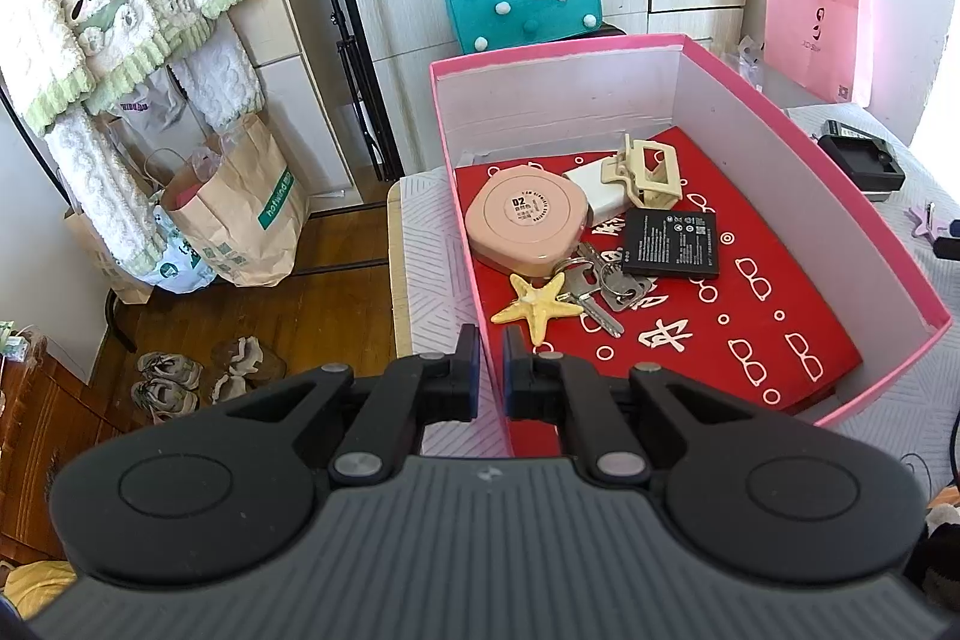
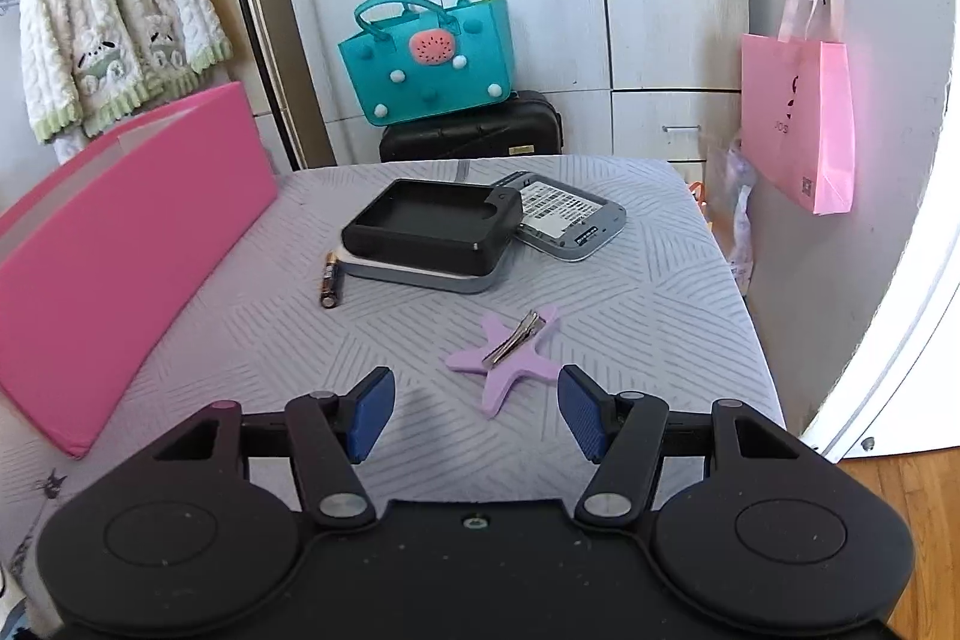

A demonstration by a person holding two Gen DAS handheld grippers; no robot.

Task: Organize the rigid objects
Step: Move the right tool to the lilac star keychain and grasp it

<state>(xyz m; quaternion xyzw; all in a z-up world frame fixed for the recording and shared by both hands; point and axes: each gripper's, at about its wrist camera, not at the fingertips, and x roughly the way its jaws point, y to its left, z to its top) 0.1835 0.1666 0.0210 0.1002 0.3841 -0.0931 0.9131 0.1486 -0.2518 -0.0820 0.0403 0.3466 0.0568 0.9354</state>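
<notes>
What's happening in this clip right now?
A person is sorting small items into a pink box. The left tongs are shut on the box's near wall. The right tongs stand open over the purple star clip on the table, touching nothing.

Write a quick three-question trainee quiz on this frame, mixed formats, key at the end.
1. True or false: the left gripper is clamped on the near wall of the pink box.
2. Which item still lies on the table, outside the box? A) yellow starfish B) purple star hair clip C) keys
3. Fill in: the right gripper has its jaws ____, with nothing between them.

Key: 1 true; 2 B; 3 open
</notes>
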